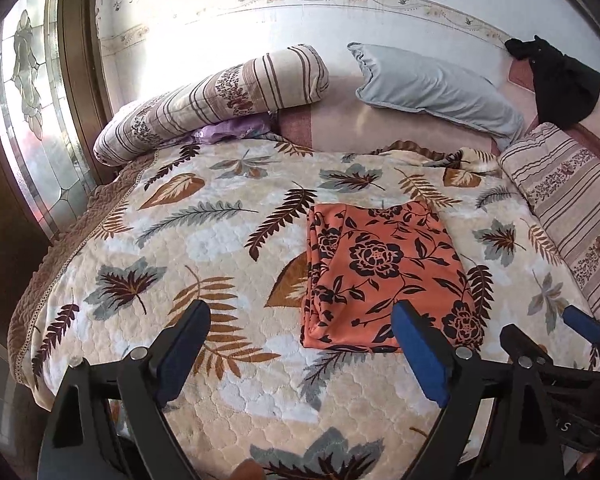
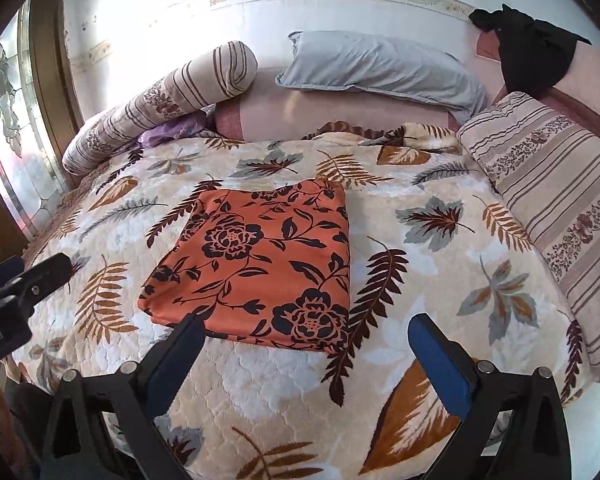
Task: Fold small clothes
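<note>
An orange garment with a black flower print [image 1: 384, 276] lies folded into a flat rectangle on the leaf-patterned bedspread [image 1: 204, 240]; it also shows in the right wrist view [image 2: 260, 264]. My left gripper [image 1: 302, 312] is open and empty, held above the bed just short of the garment's near edge. My right gripper [image 2: 306, 324] is open and empty, also just short of the garment's near edge. The right gripper's fingers [image 1: 580, 322] show at the lower right of the left wrist view, and the left gripper's fingers [image 2: 48, 272] at the left edge of the right wrist view.
A striped bolster [image 1: 204, 100], a grey pillow [image 1: 432, 88] and a striped cushion [image 1: 572, 200] lie along the head and right side. A black garment [image 1: 556, 80] hangs on the pink headboard. A purple cloth [image 1: 228, 132] sits under the bolster. A window [image 1: 32, 120] is on the left.
</note>
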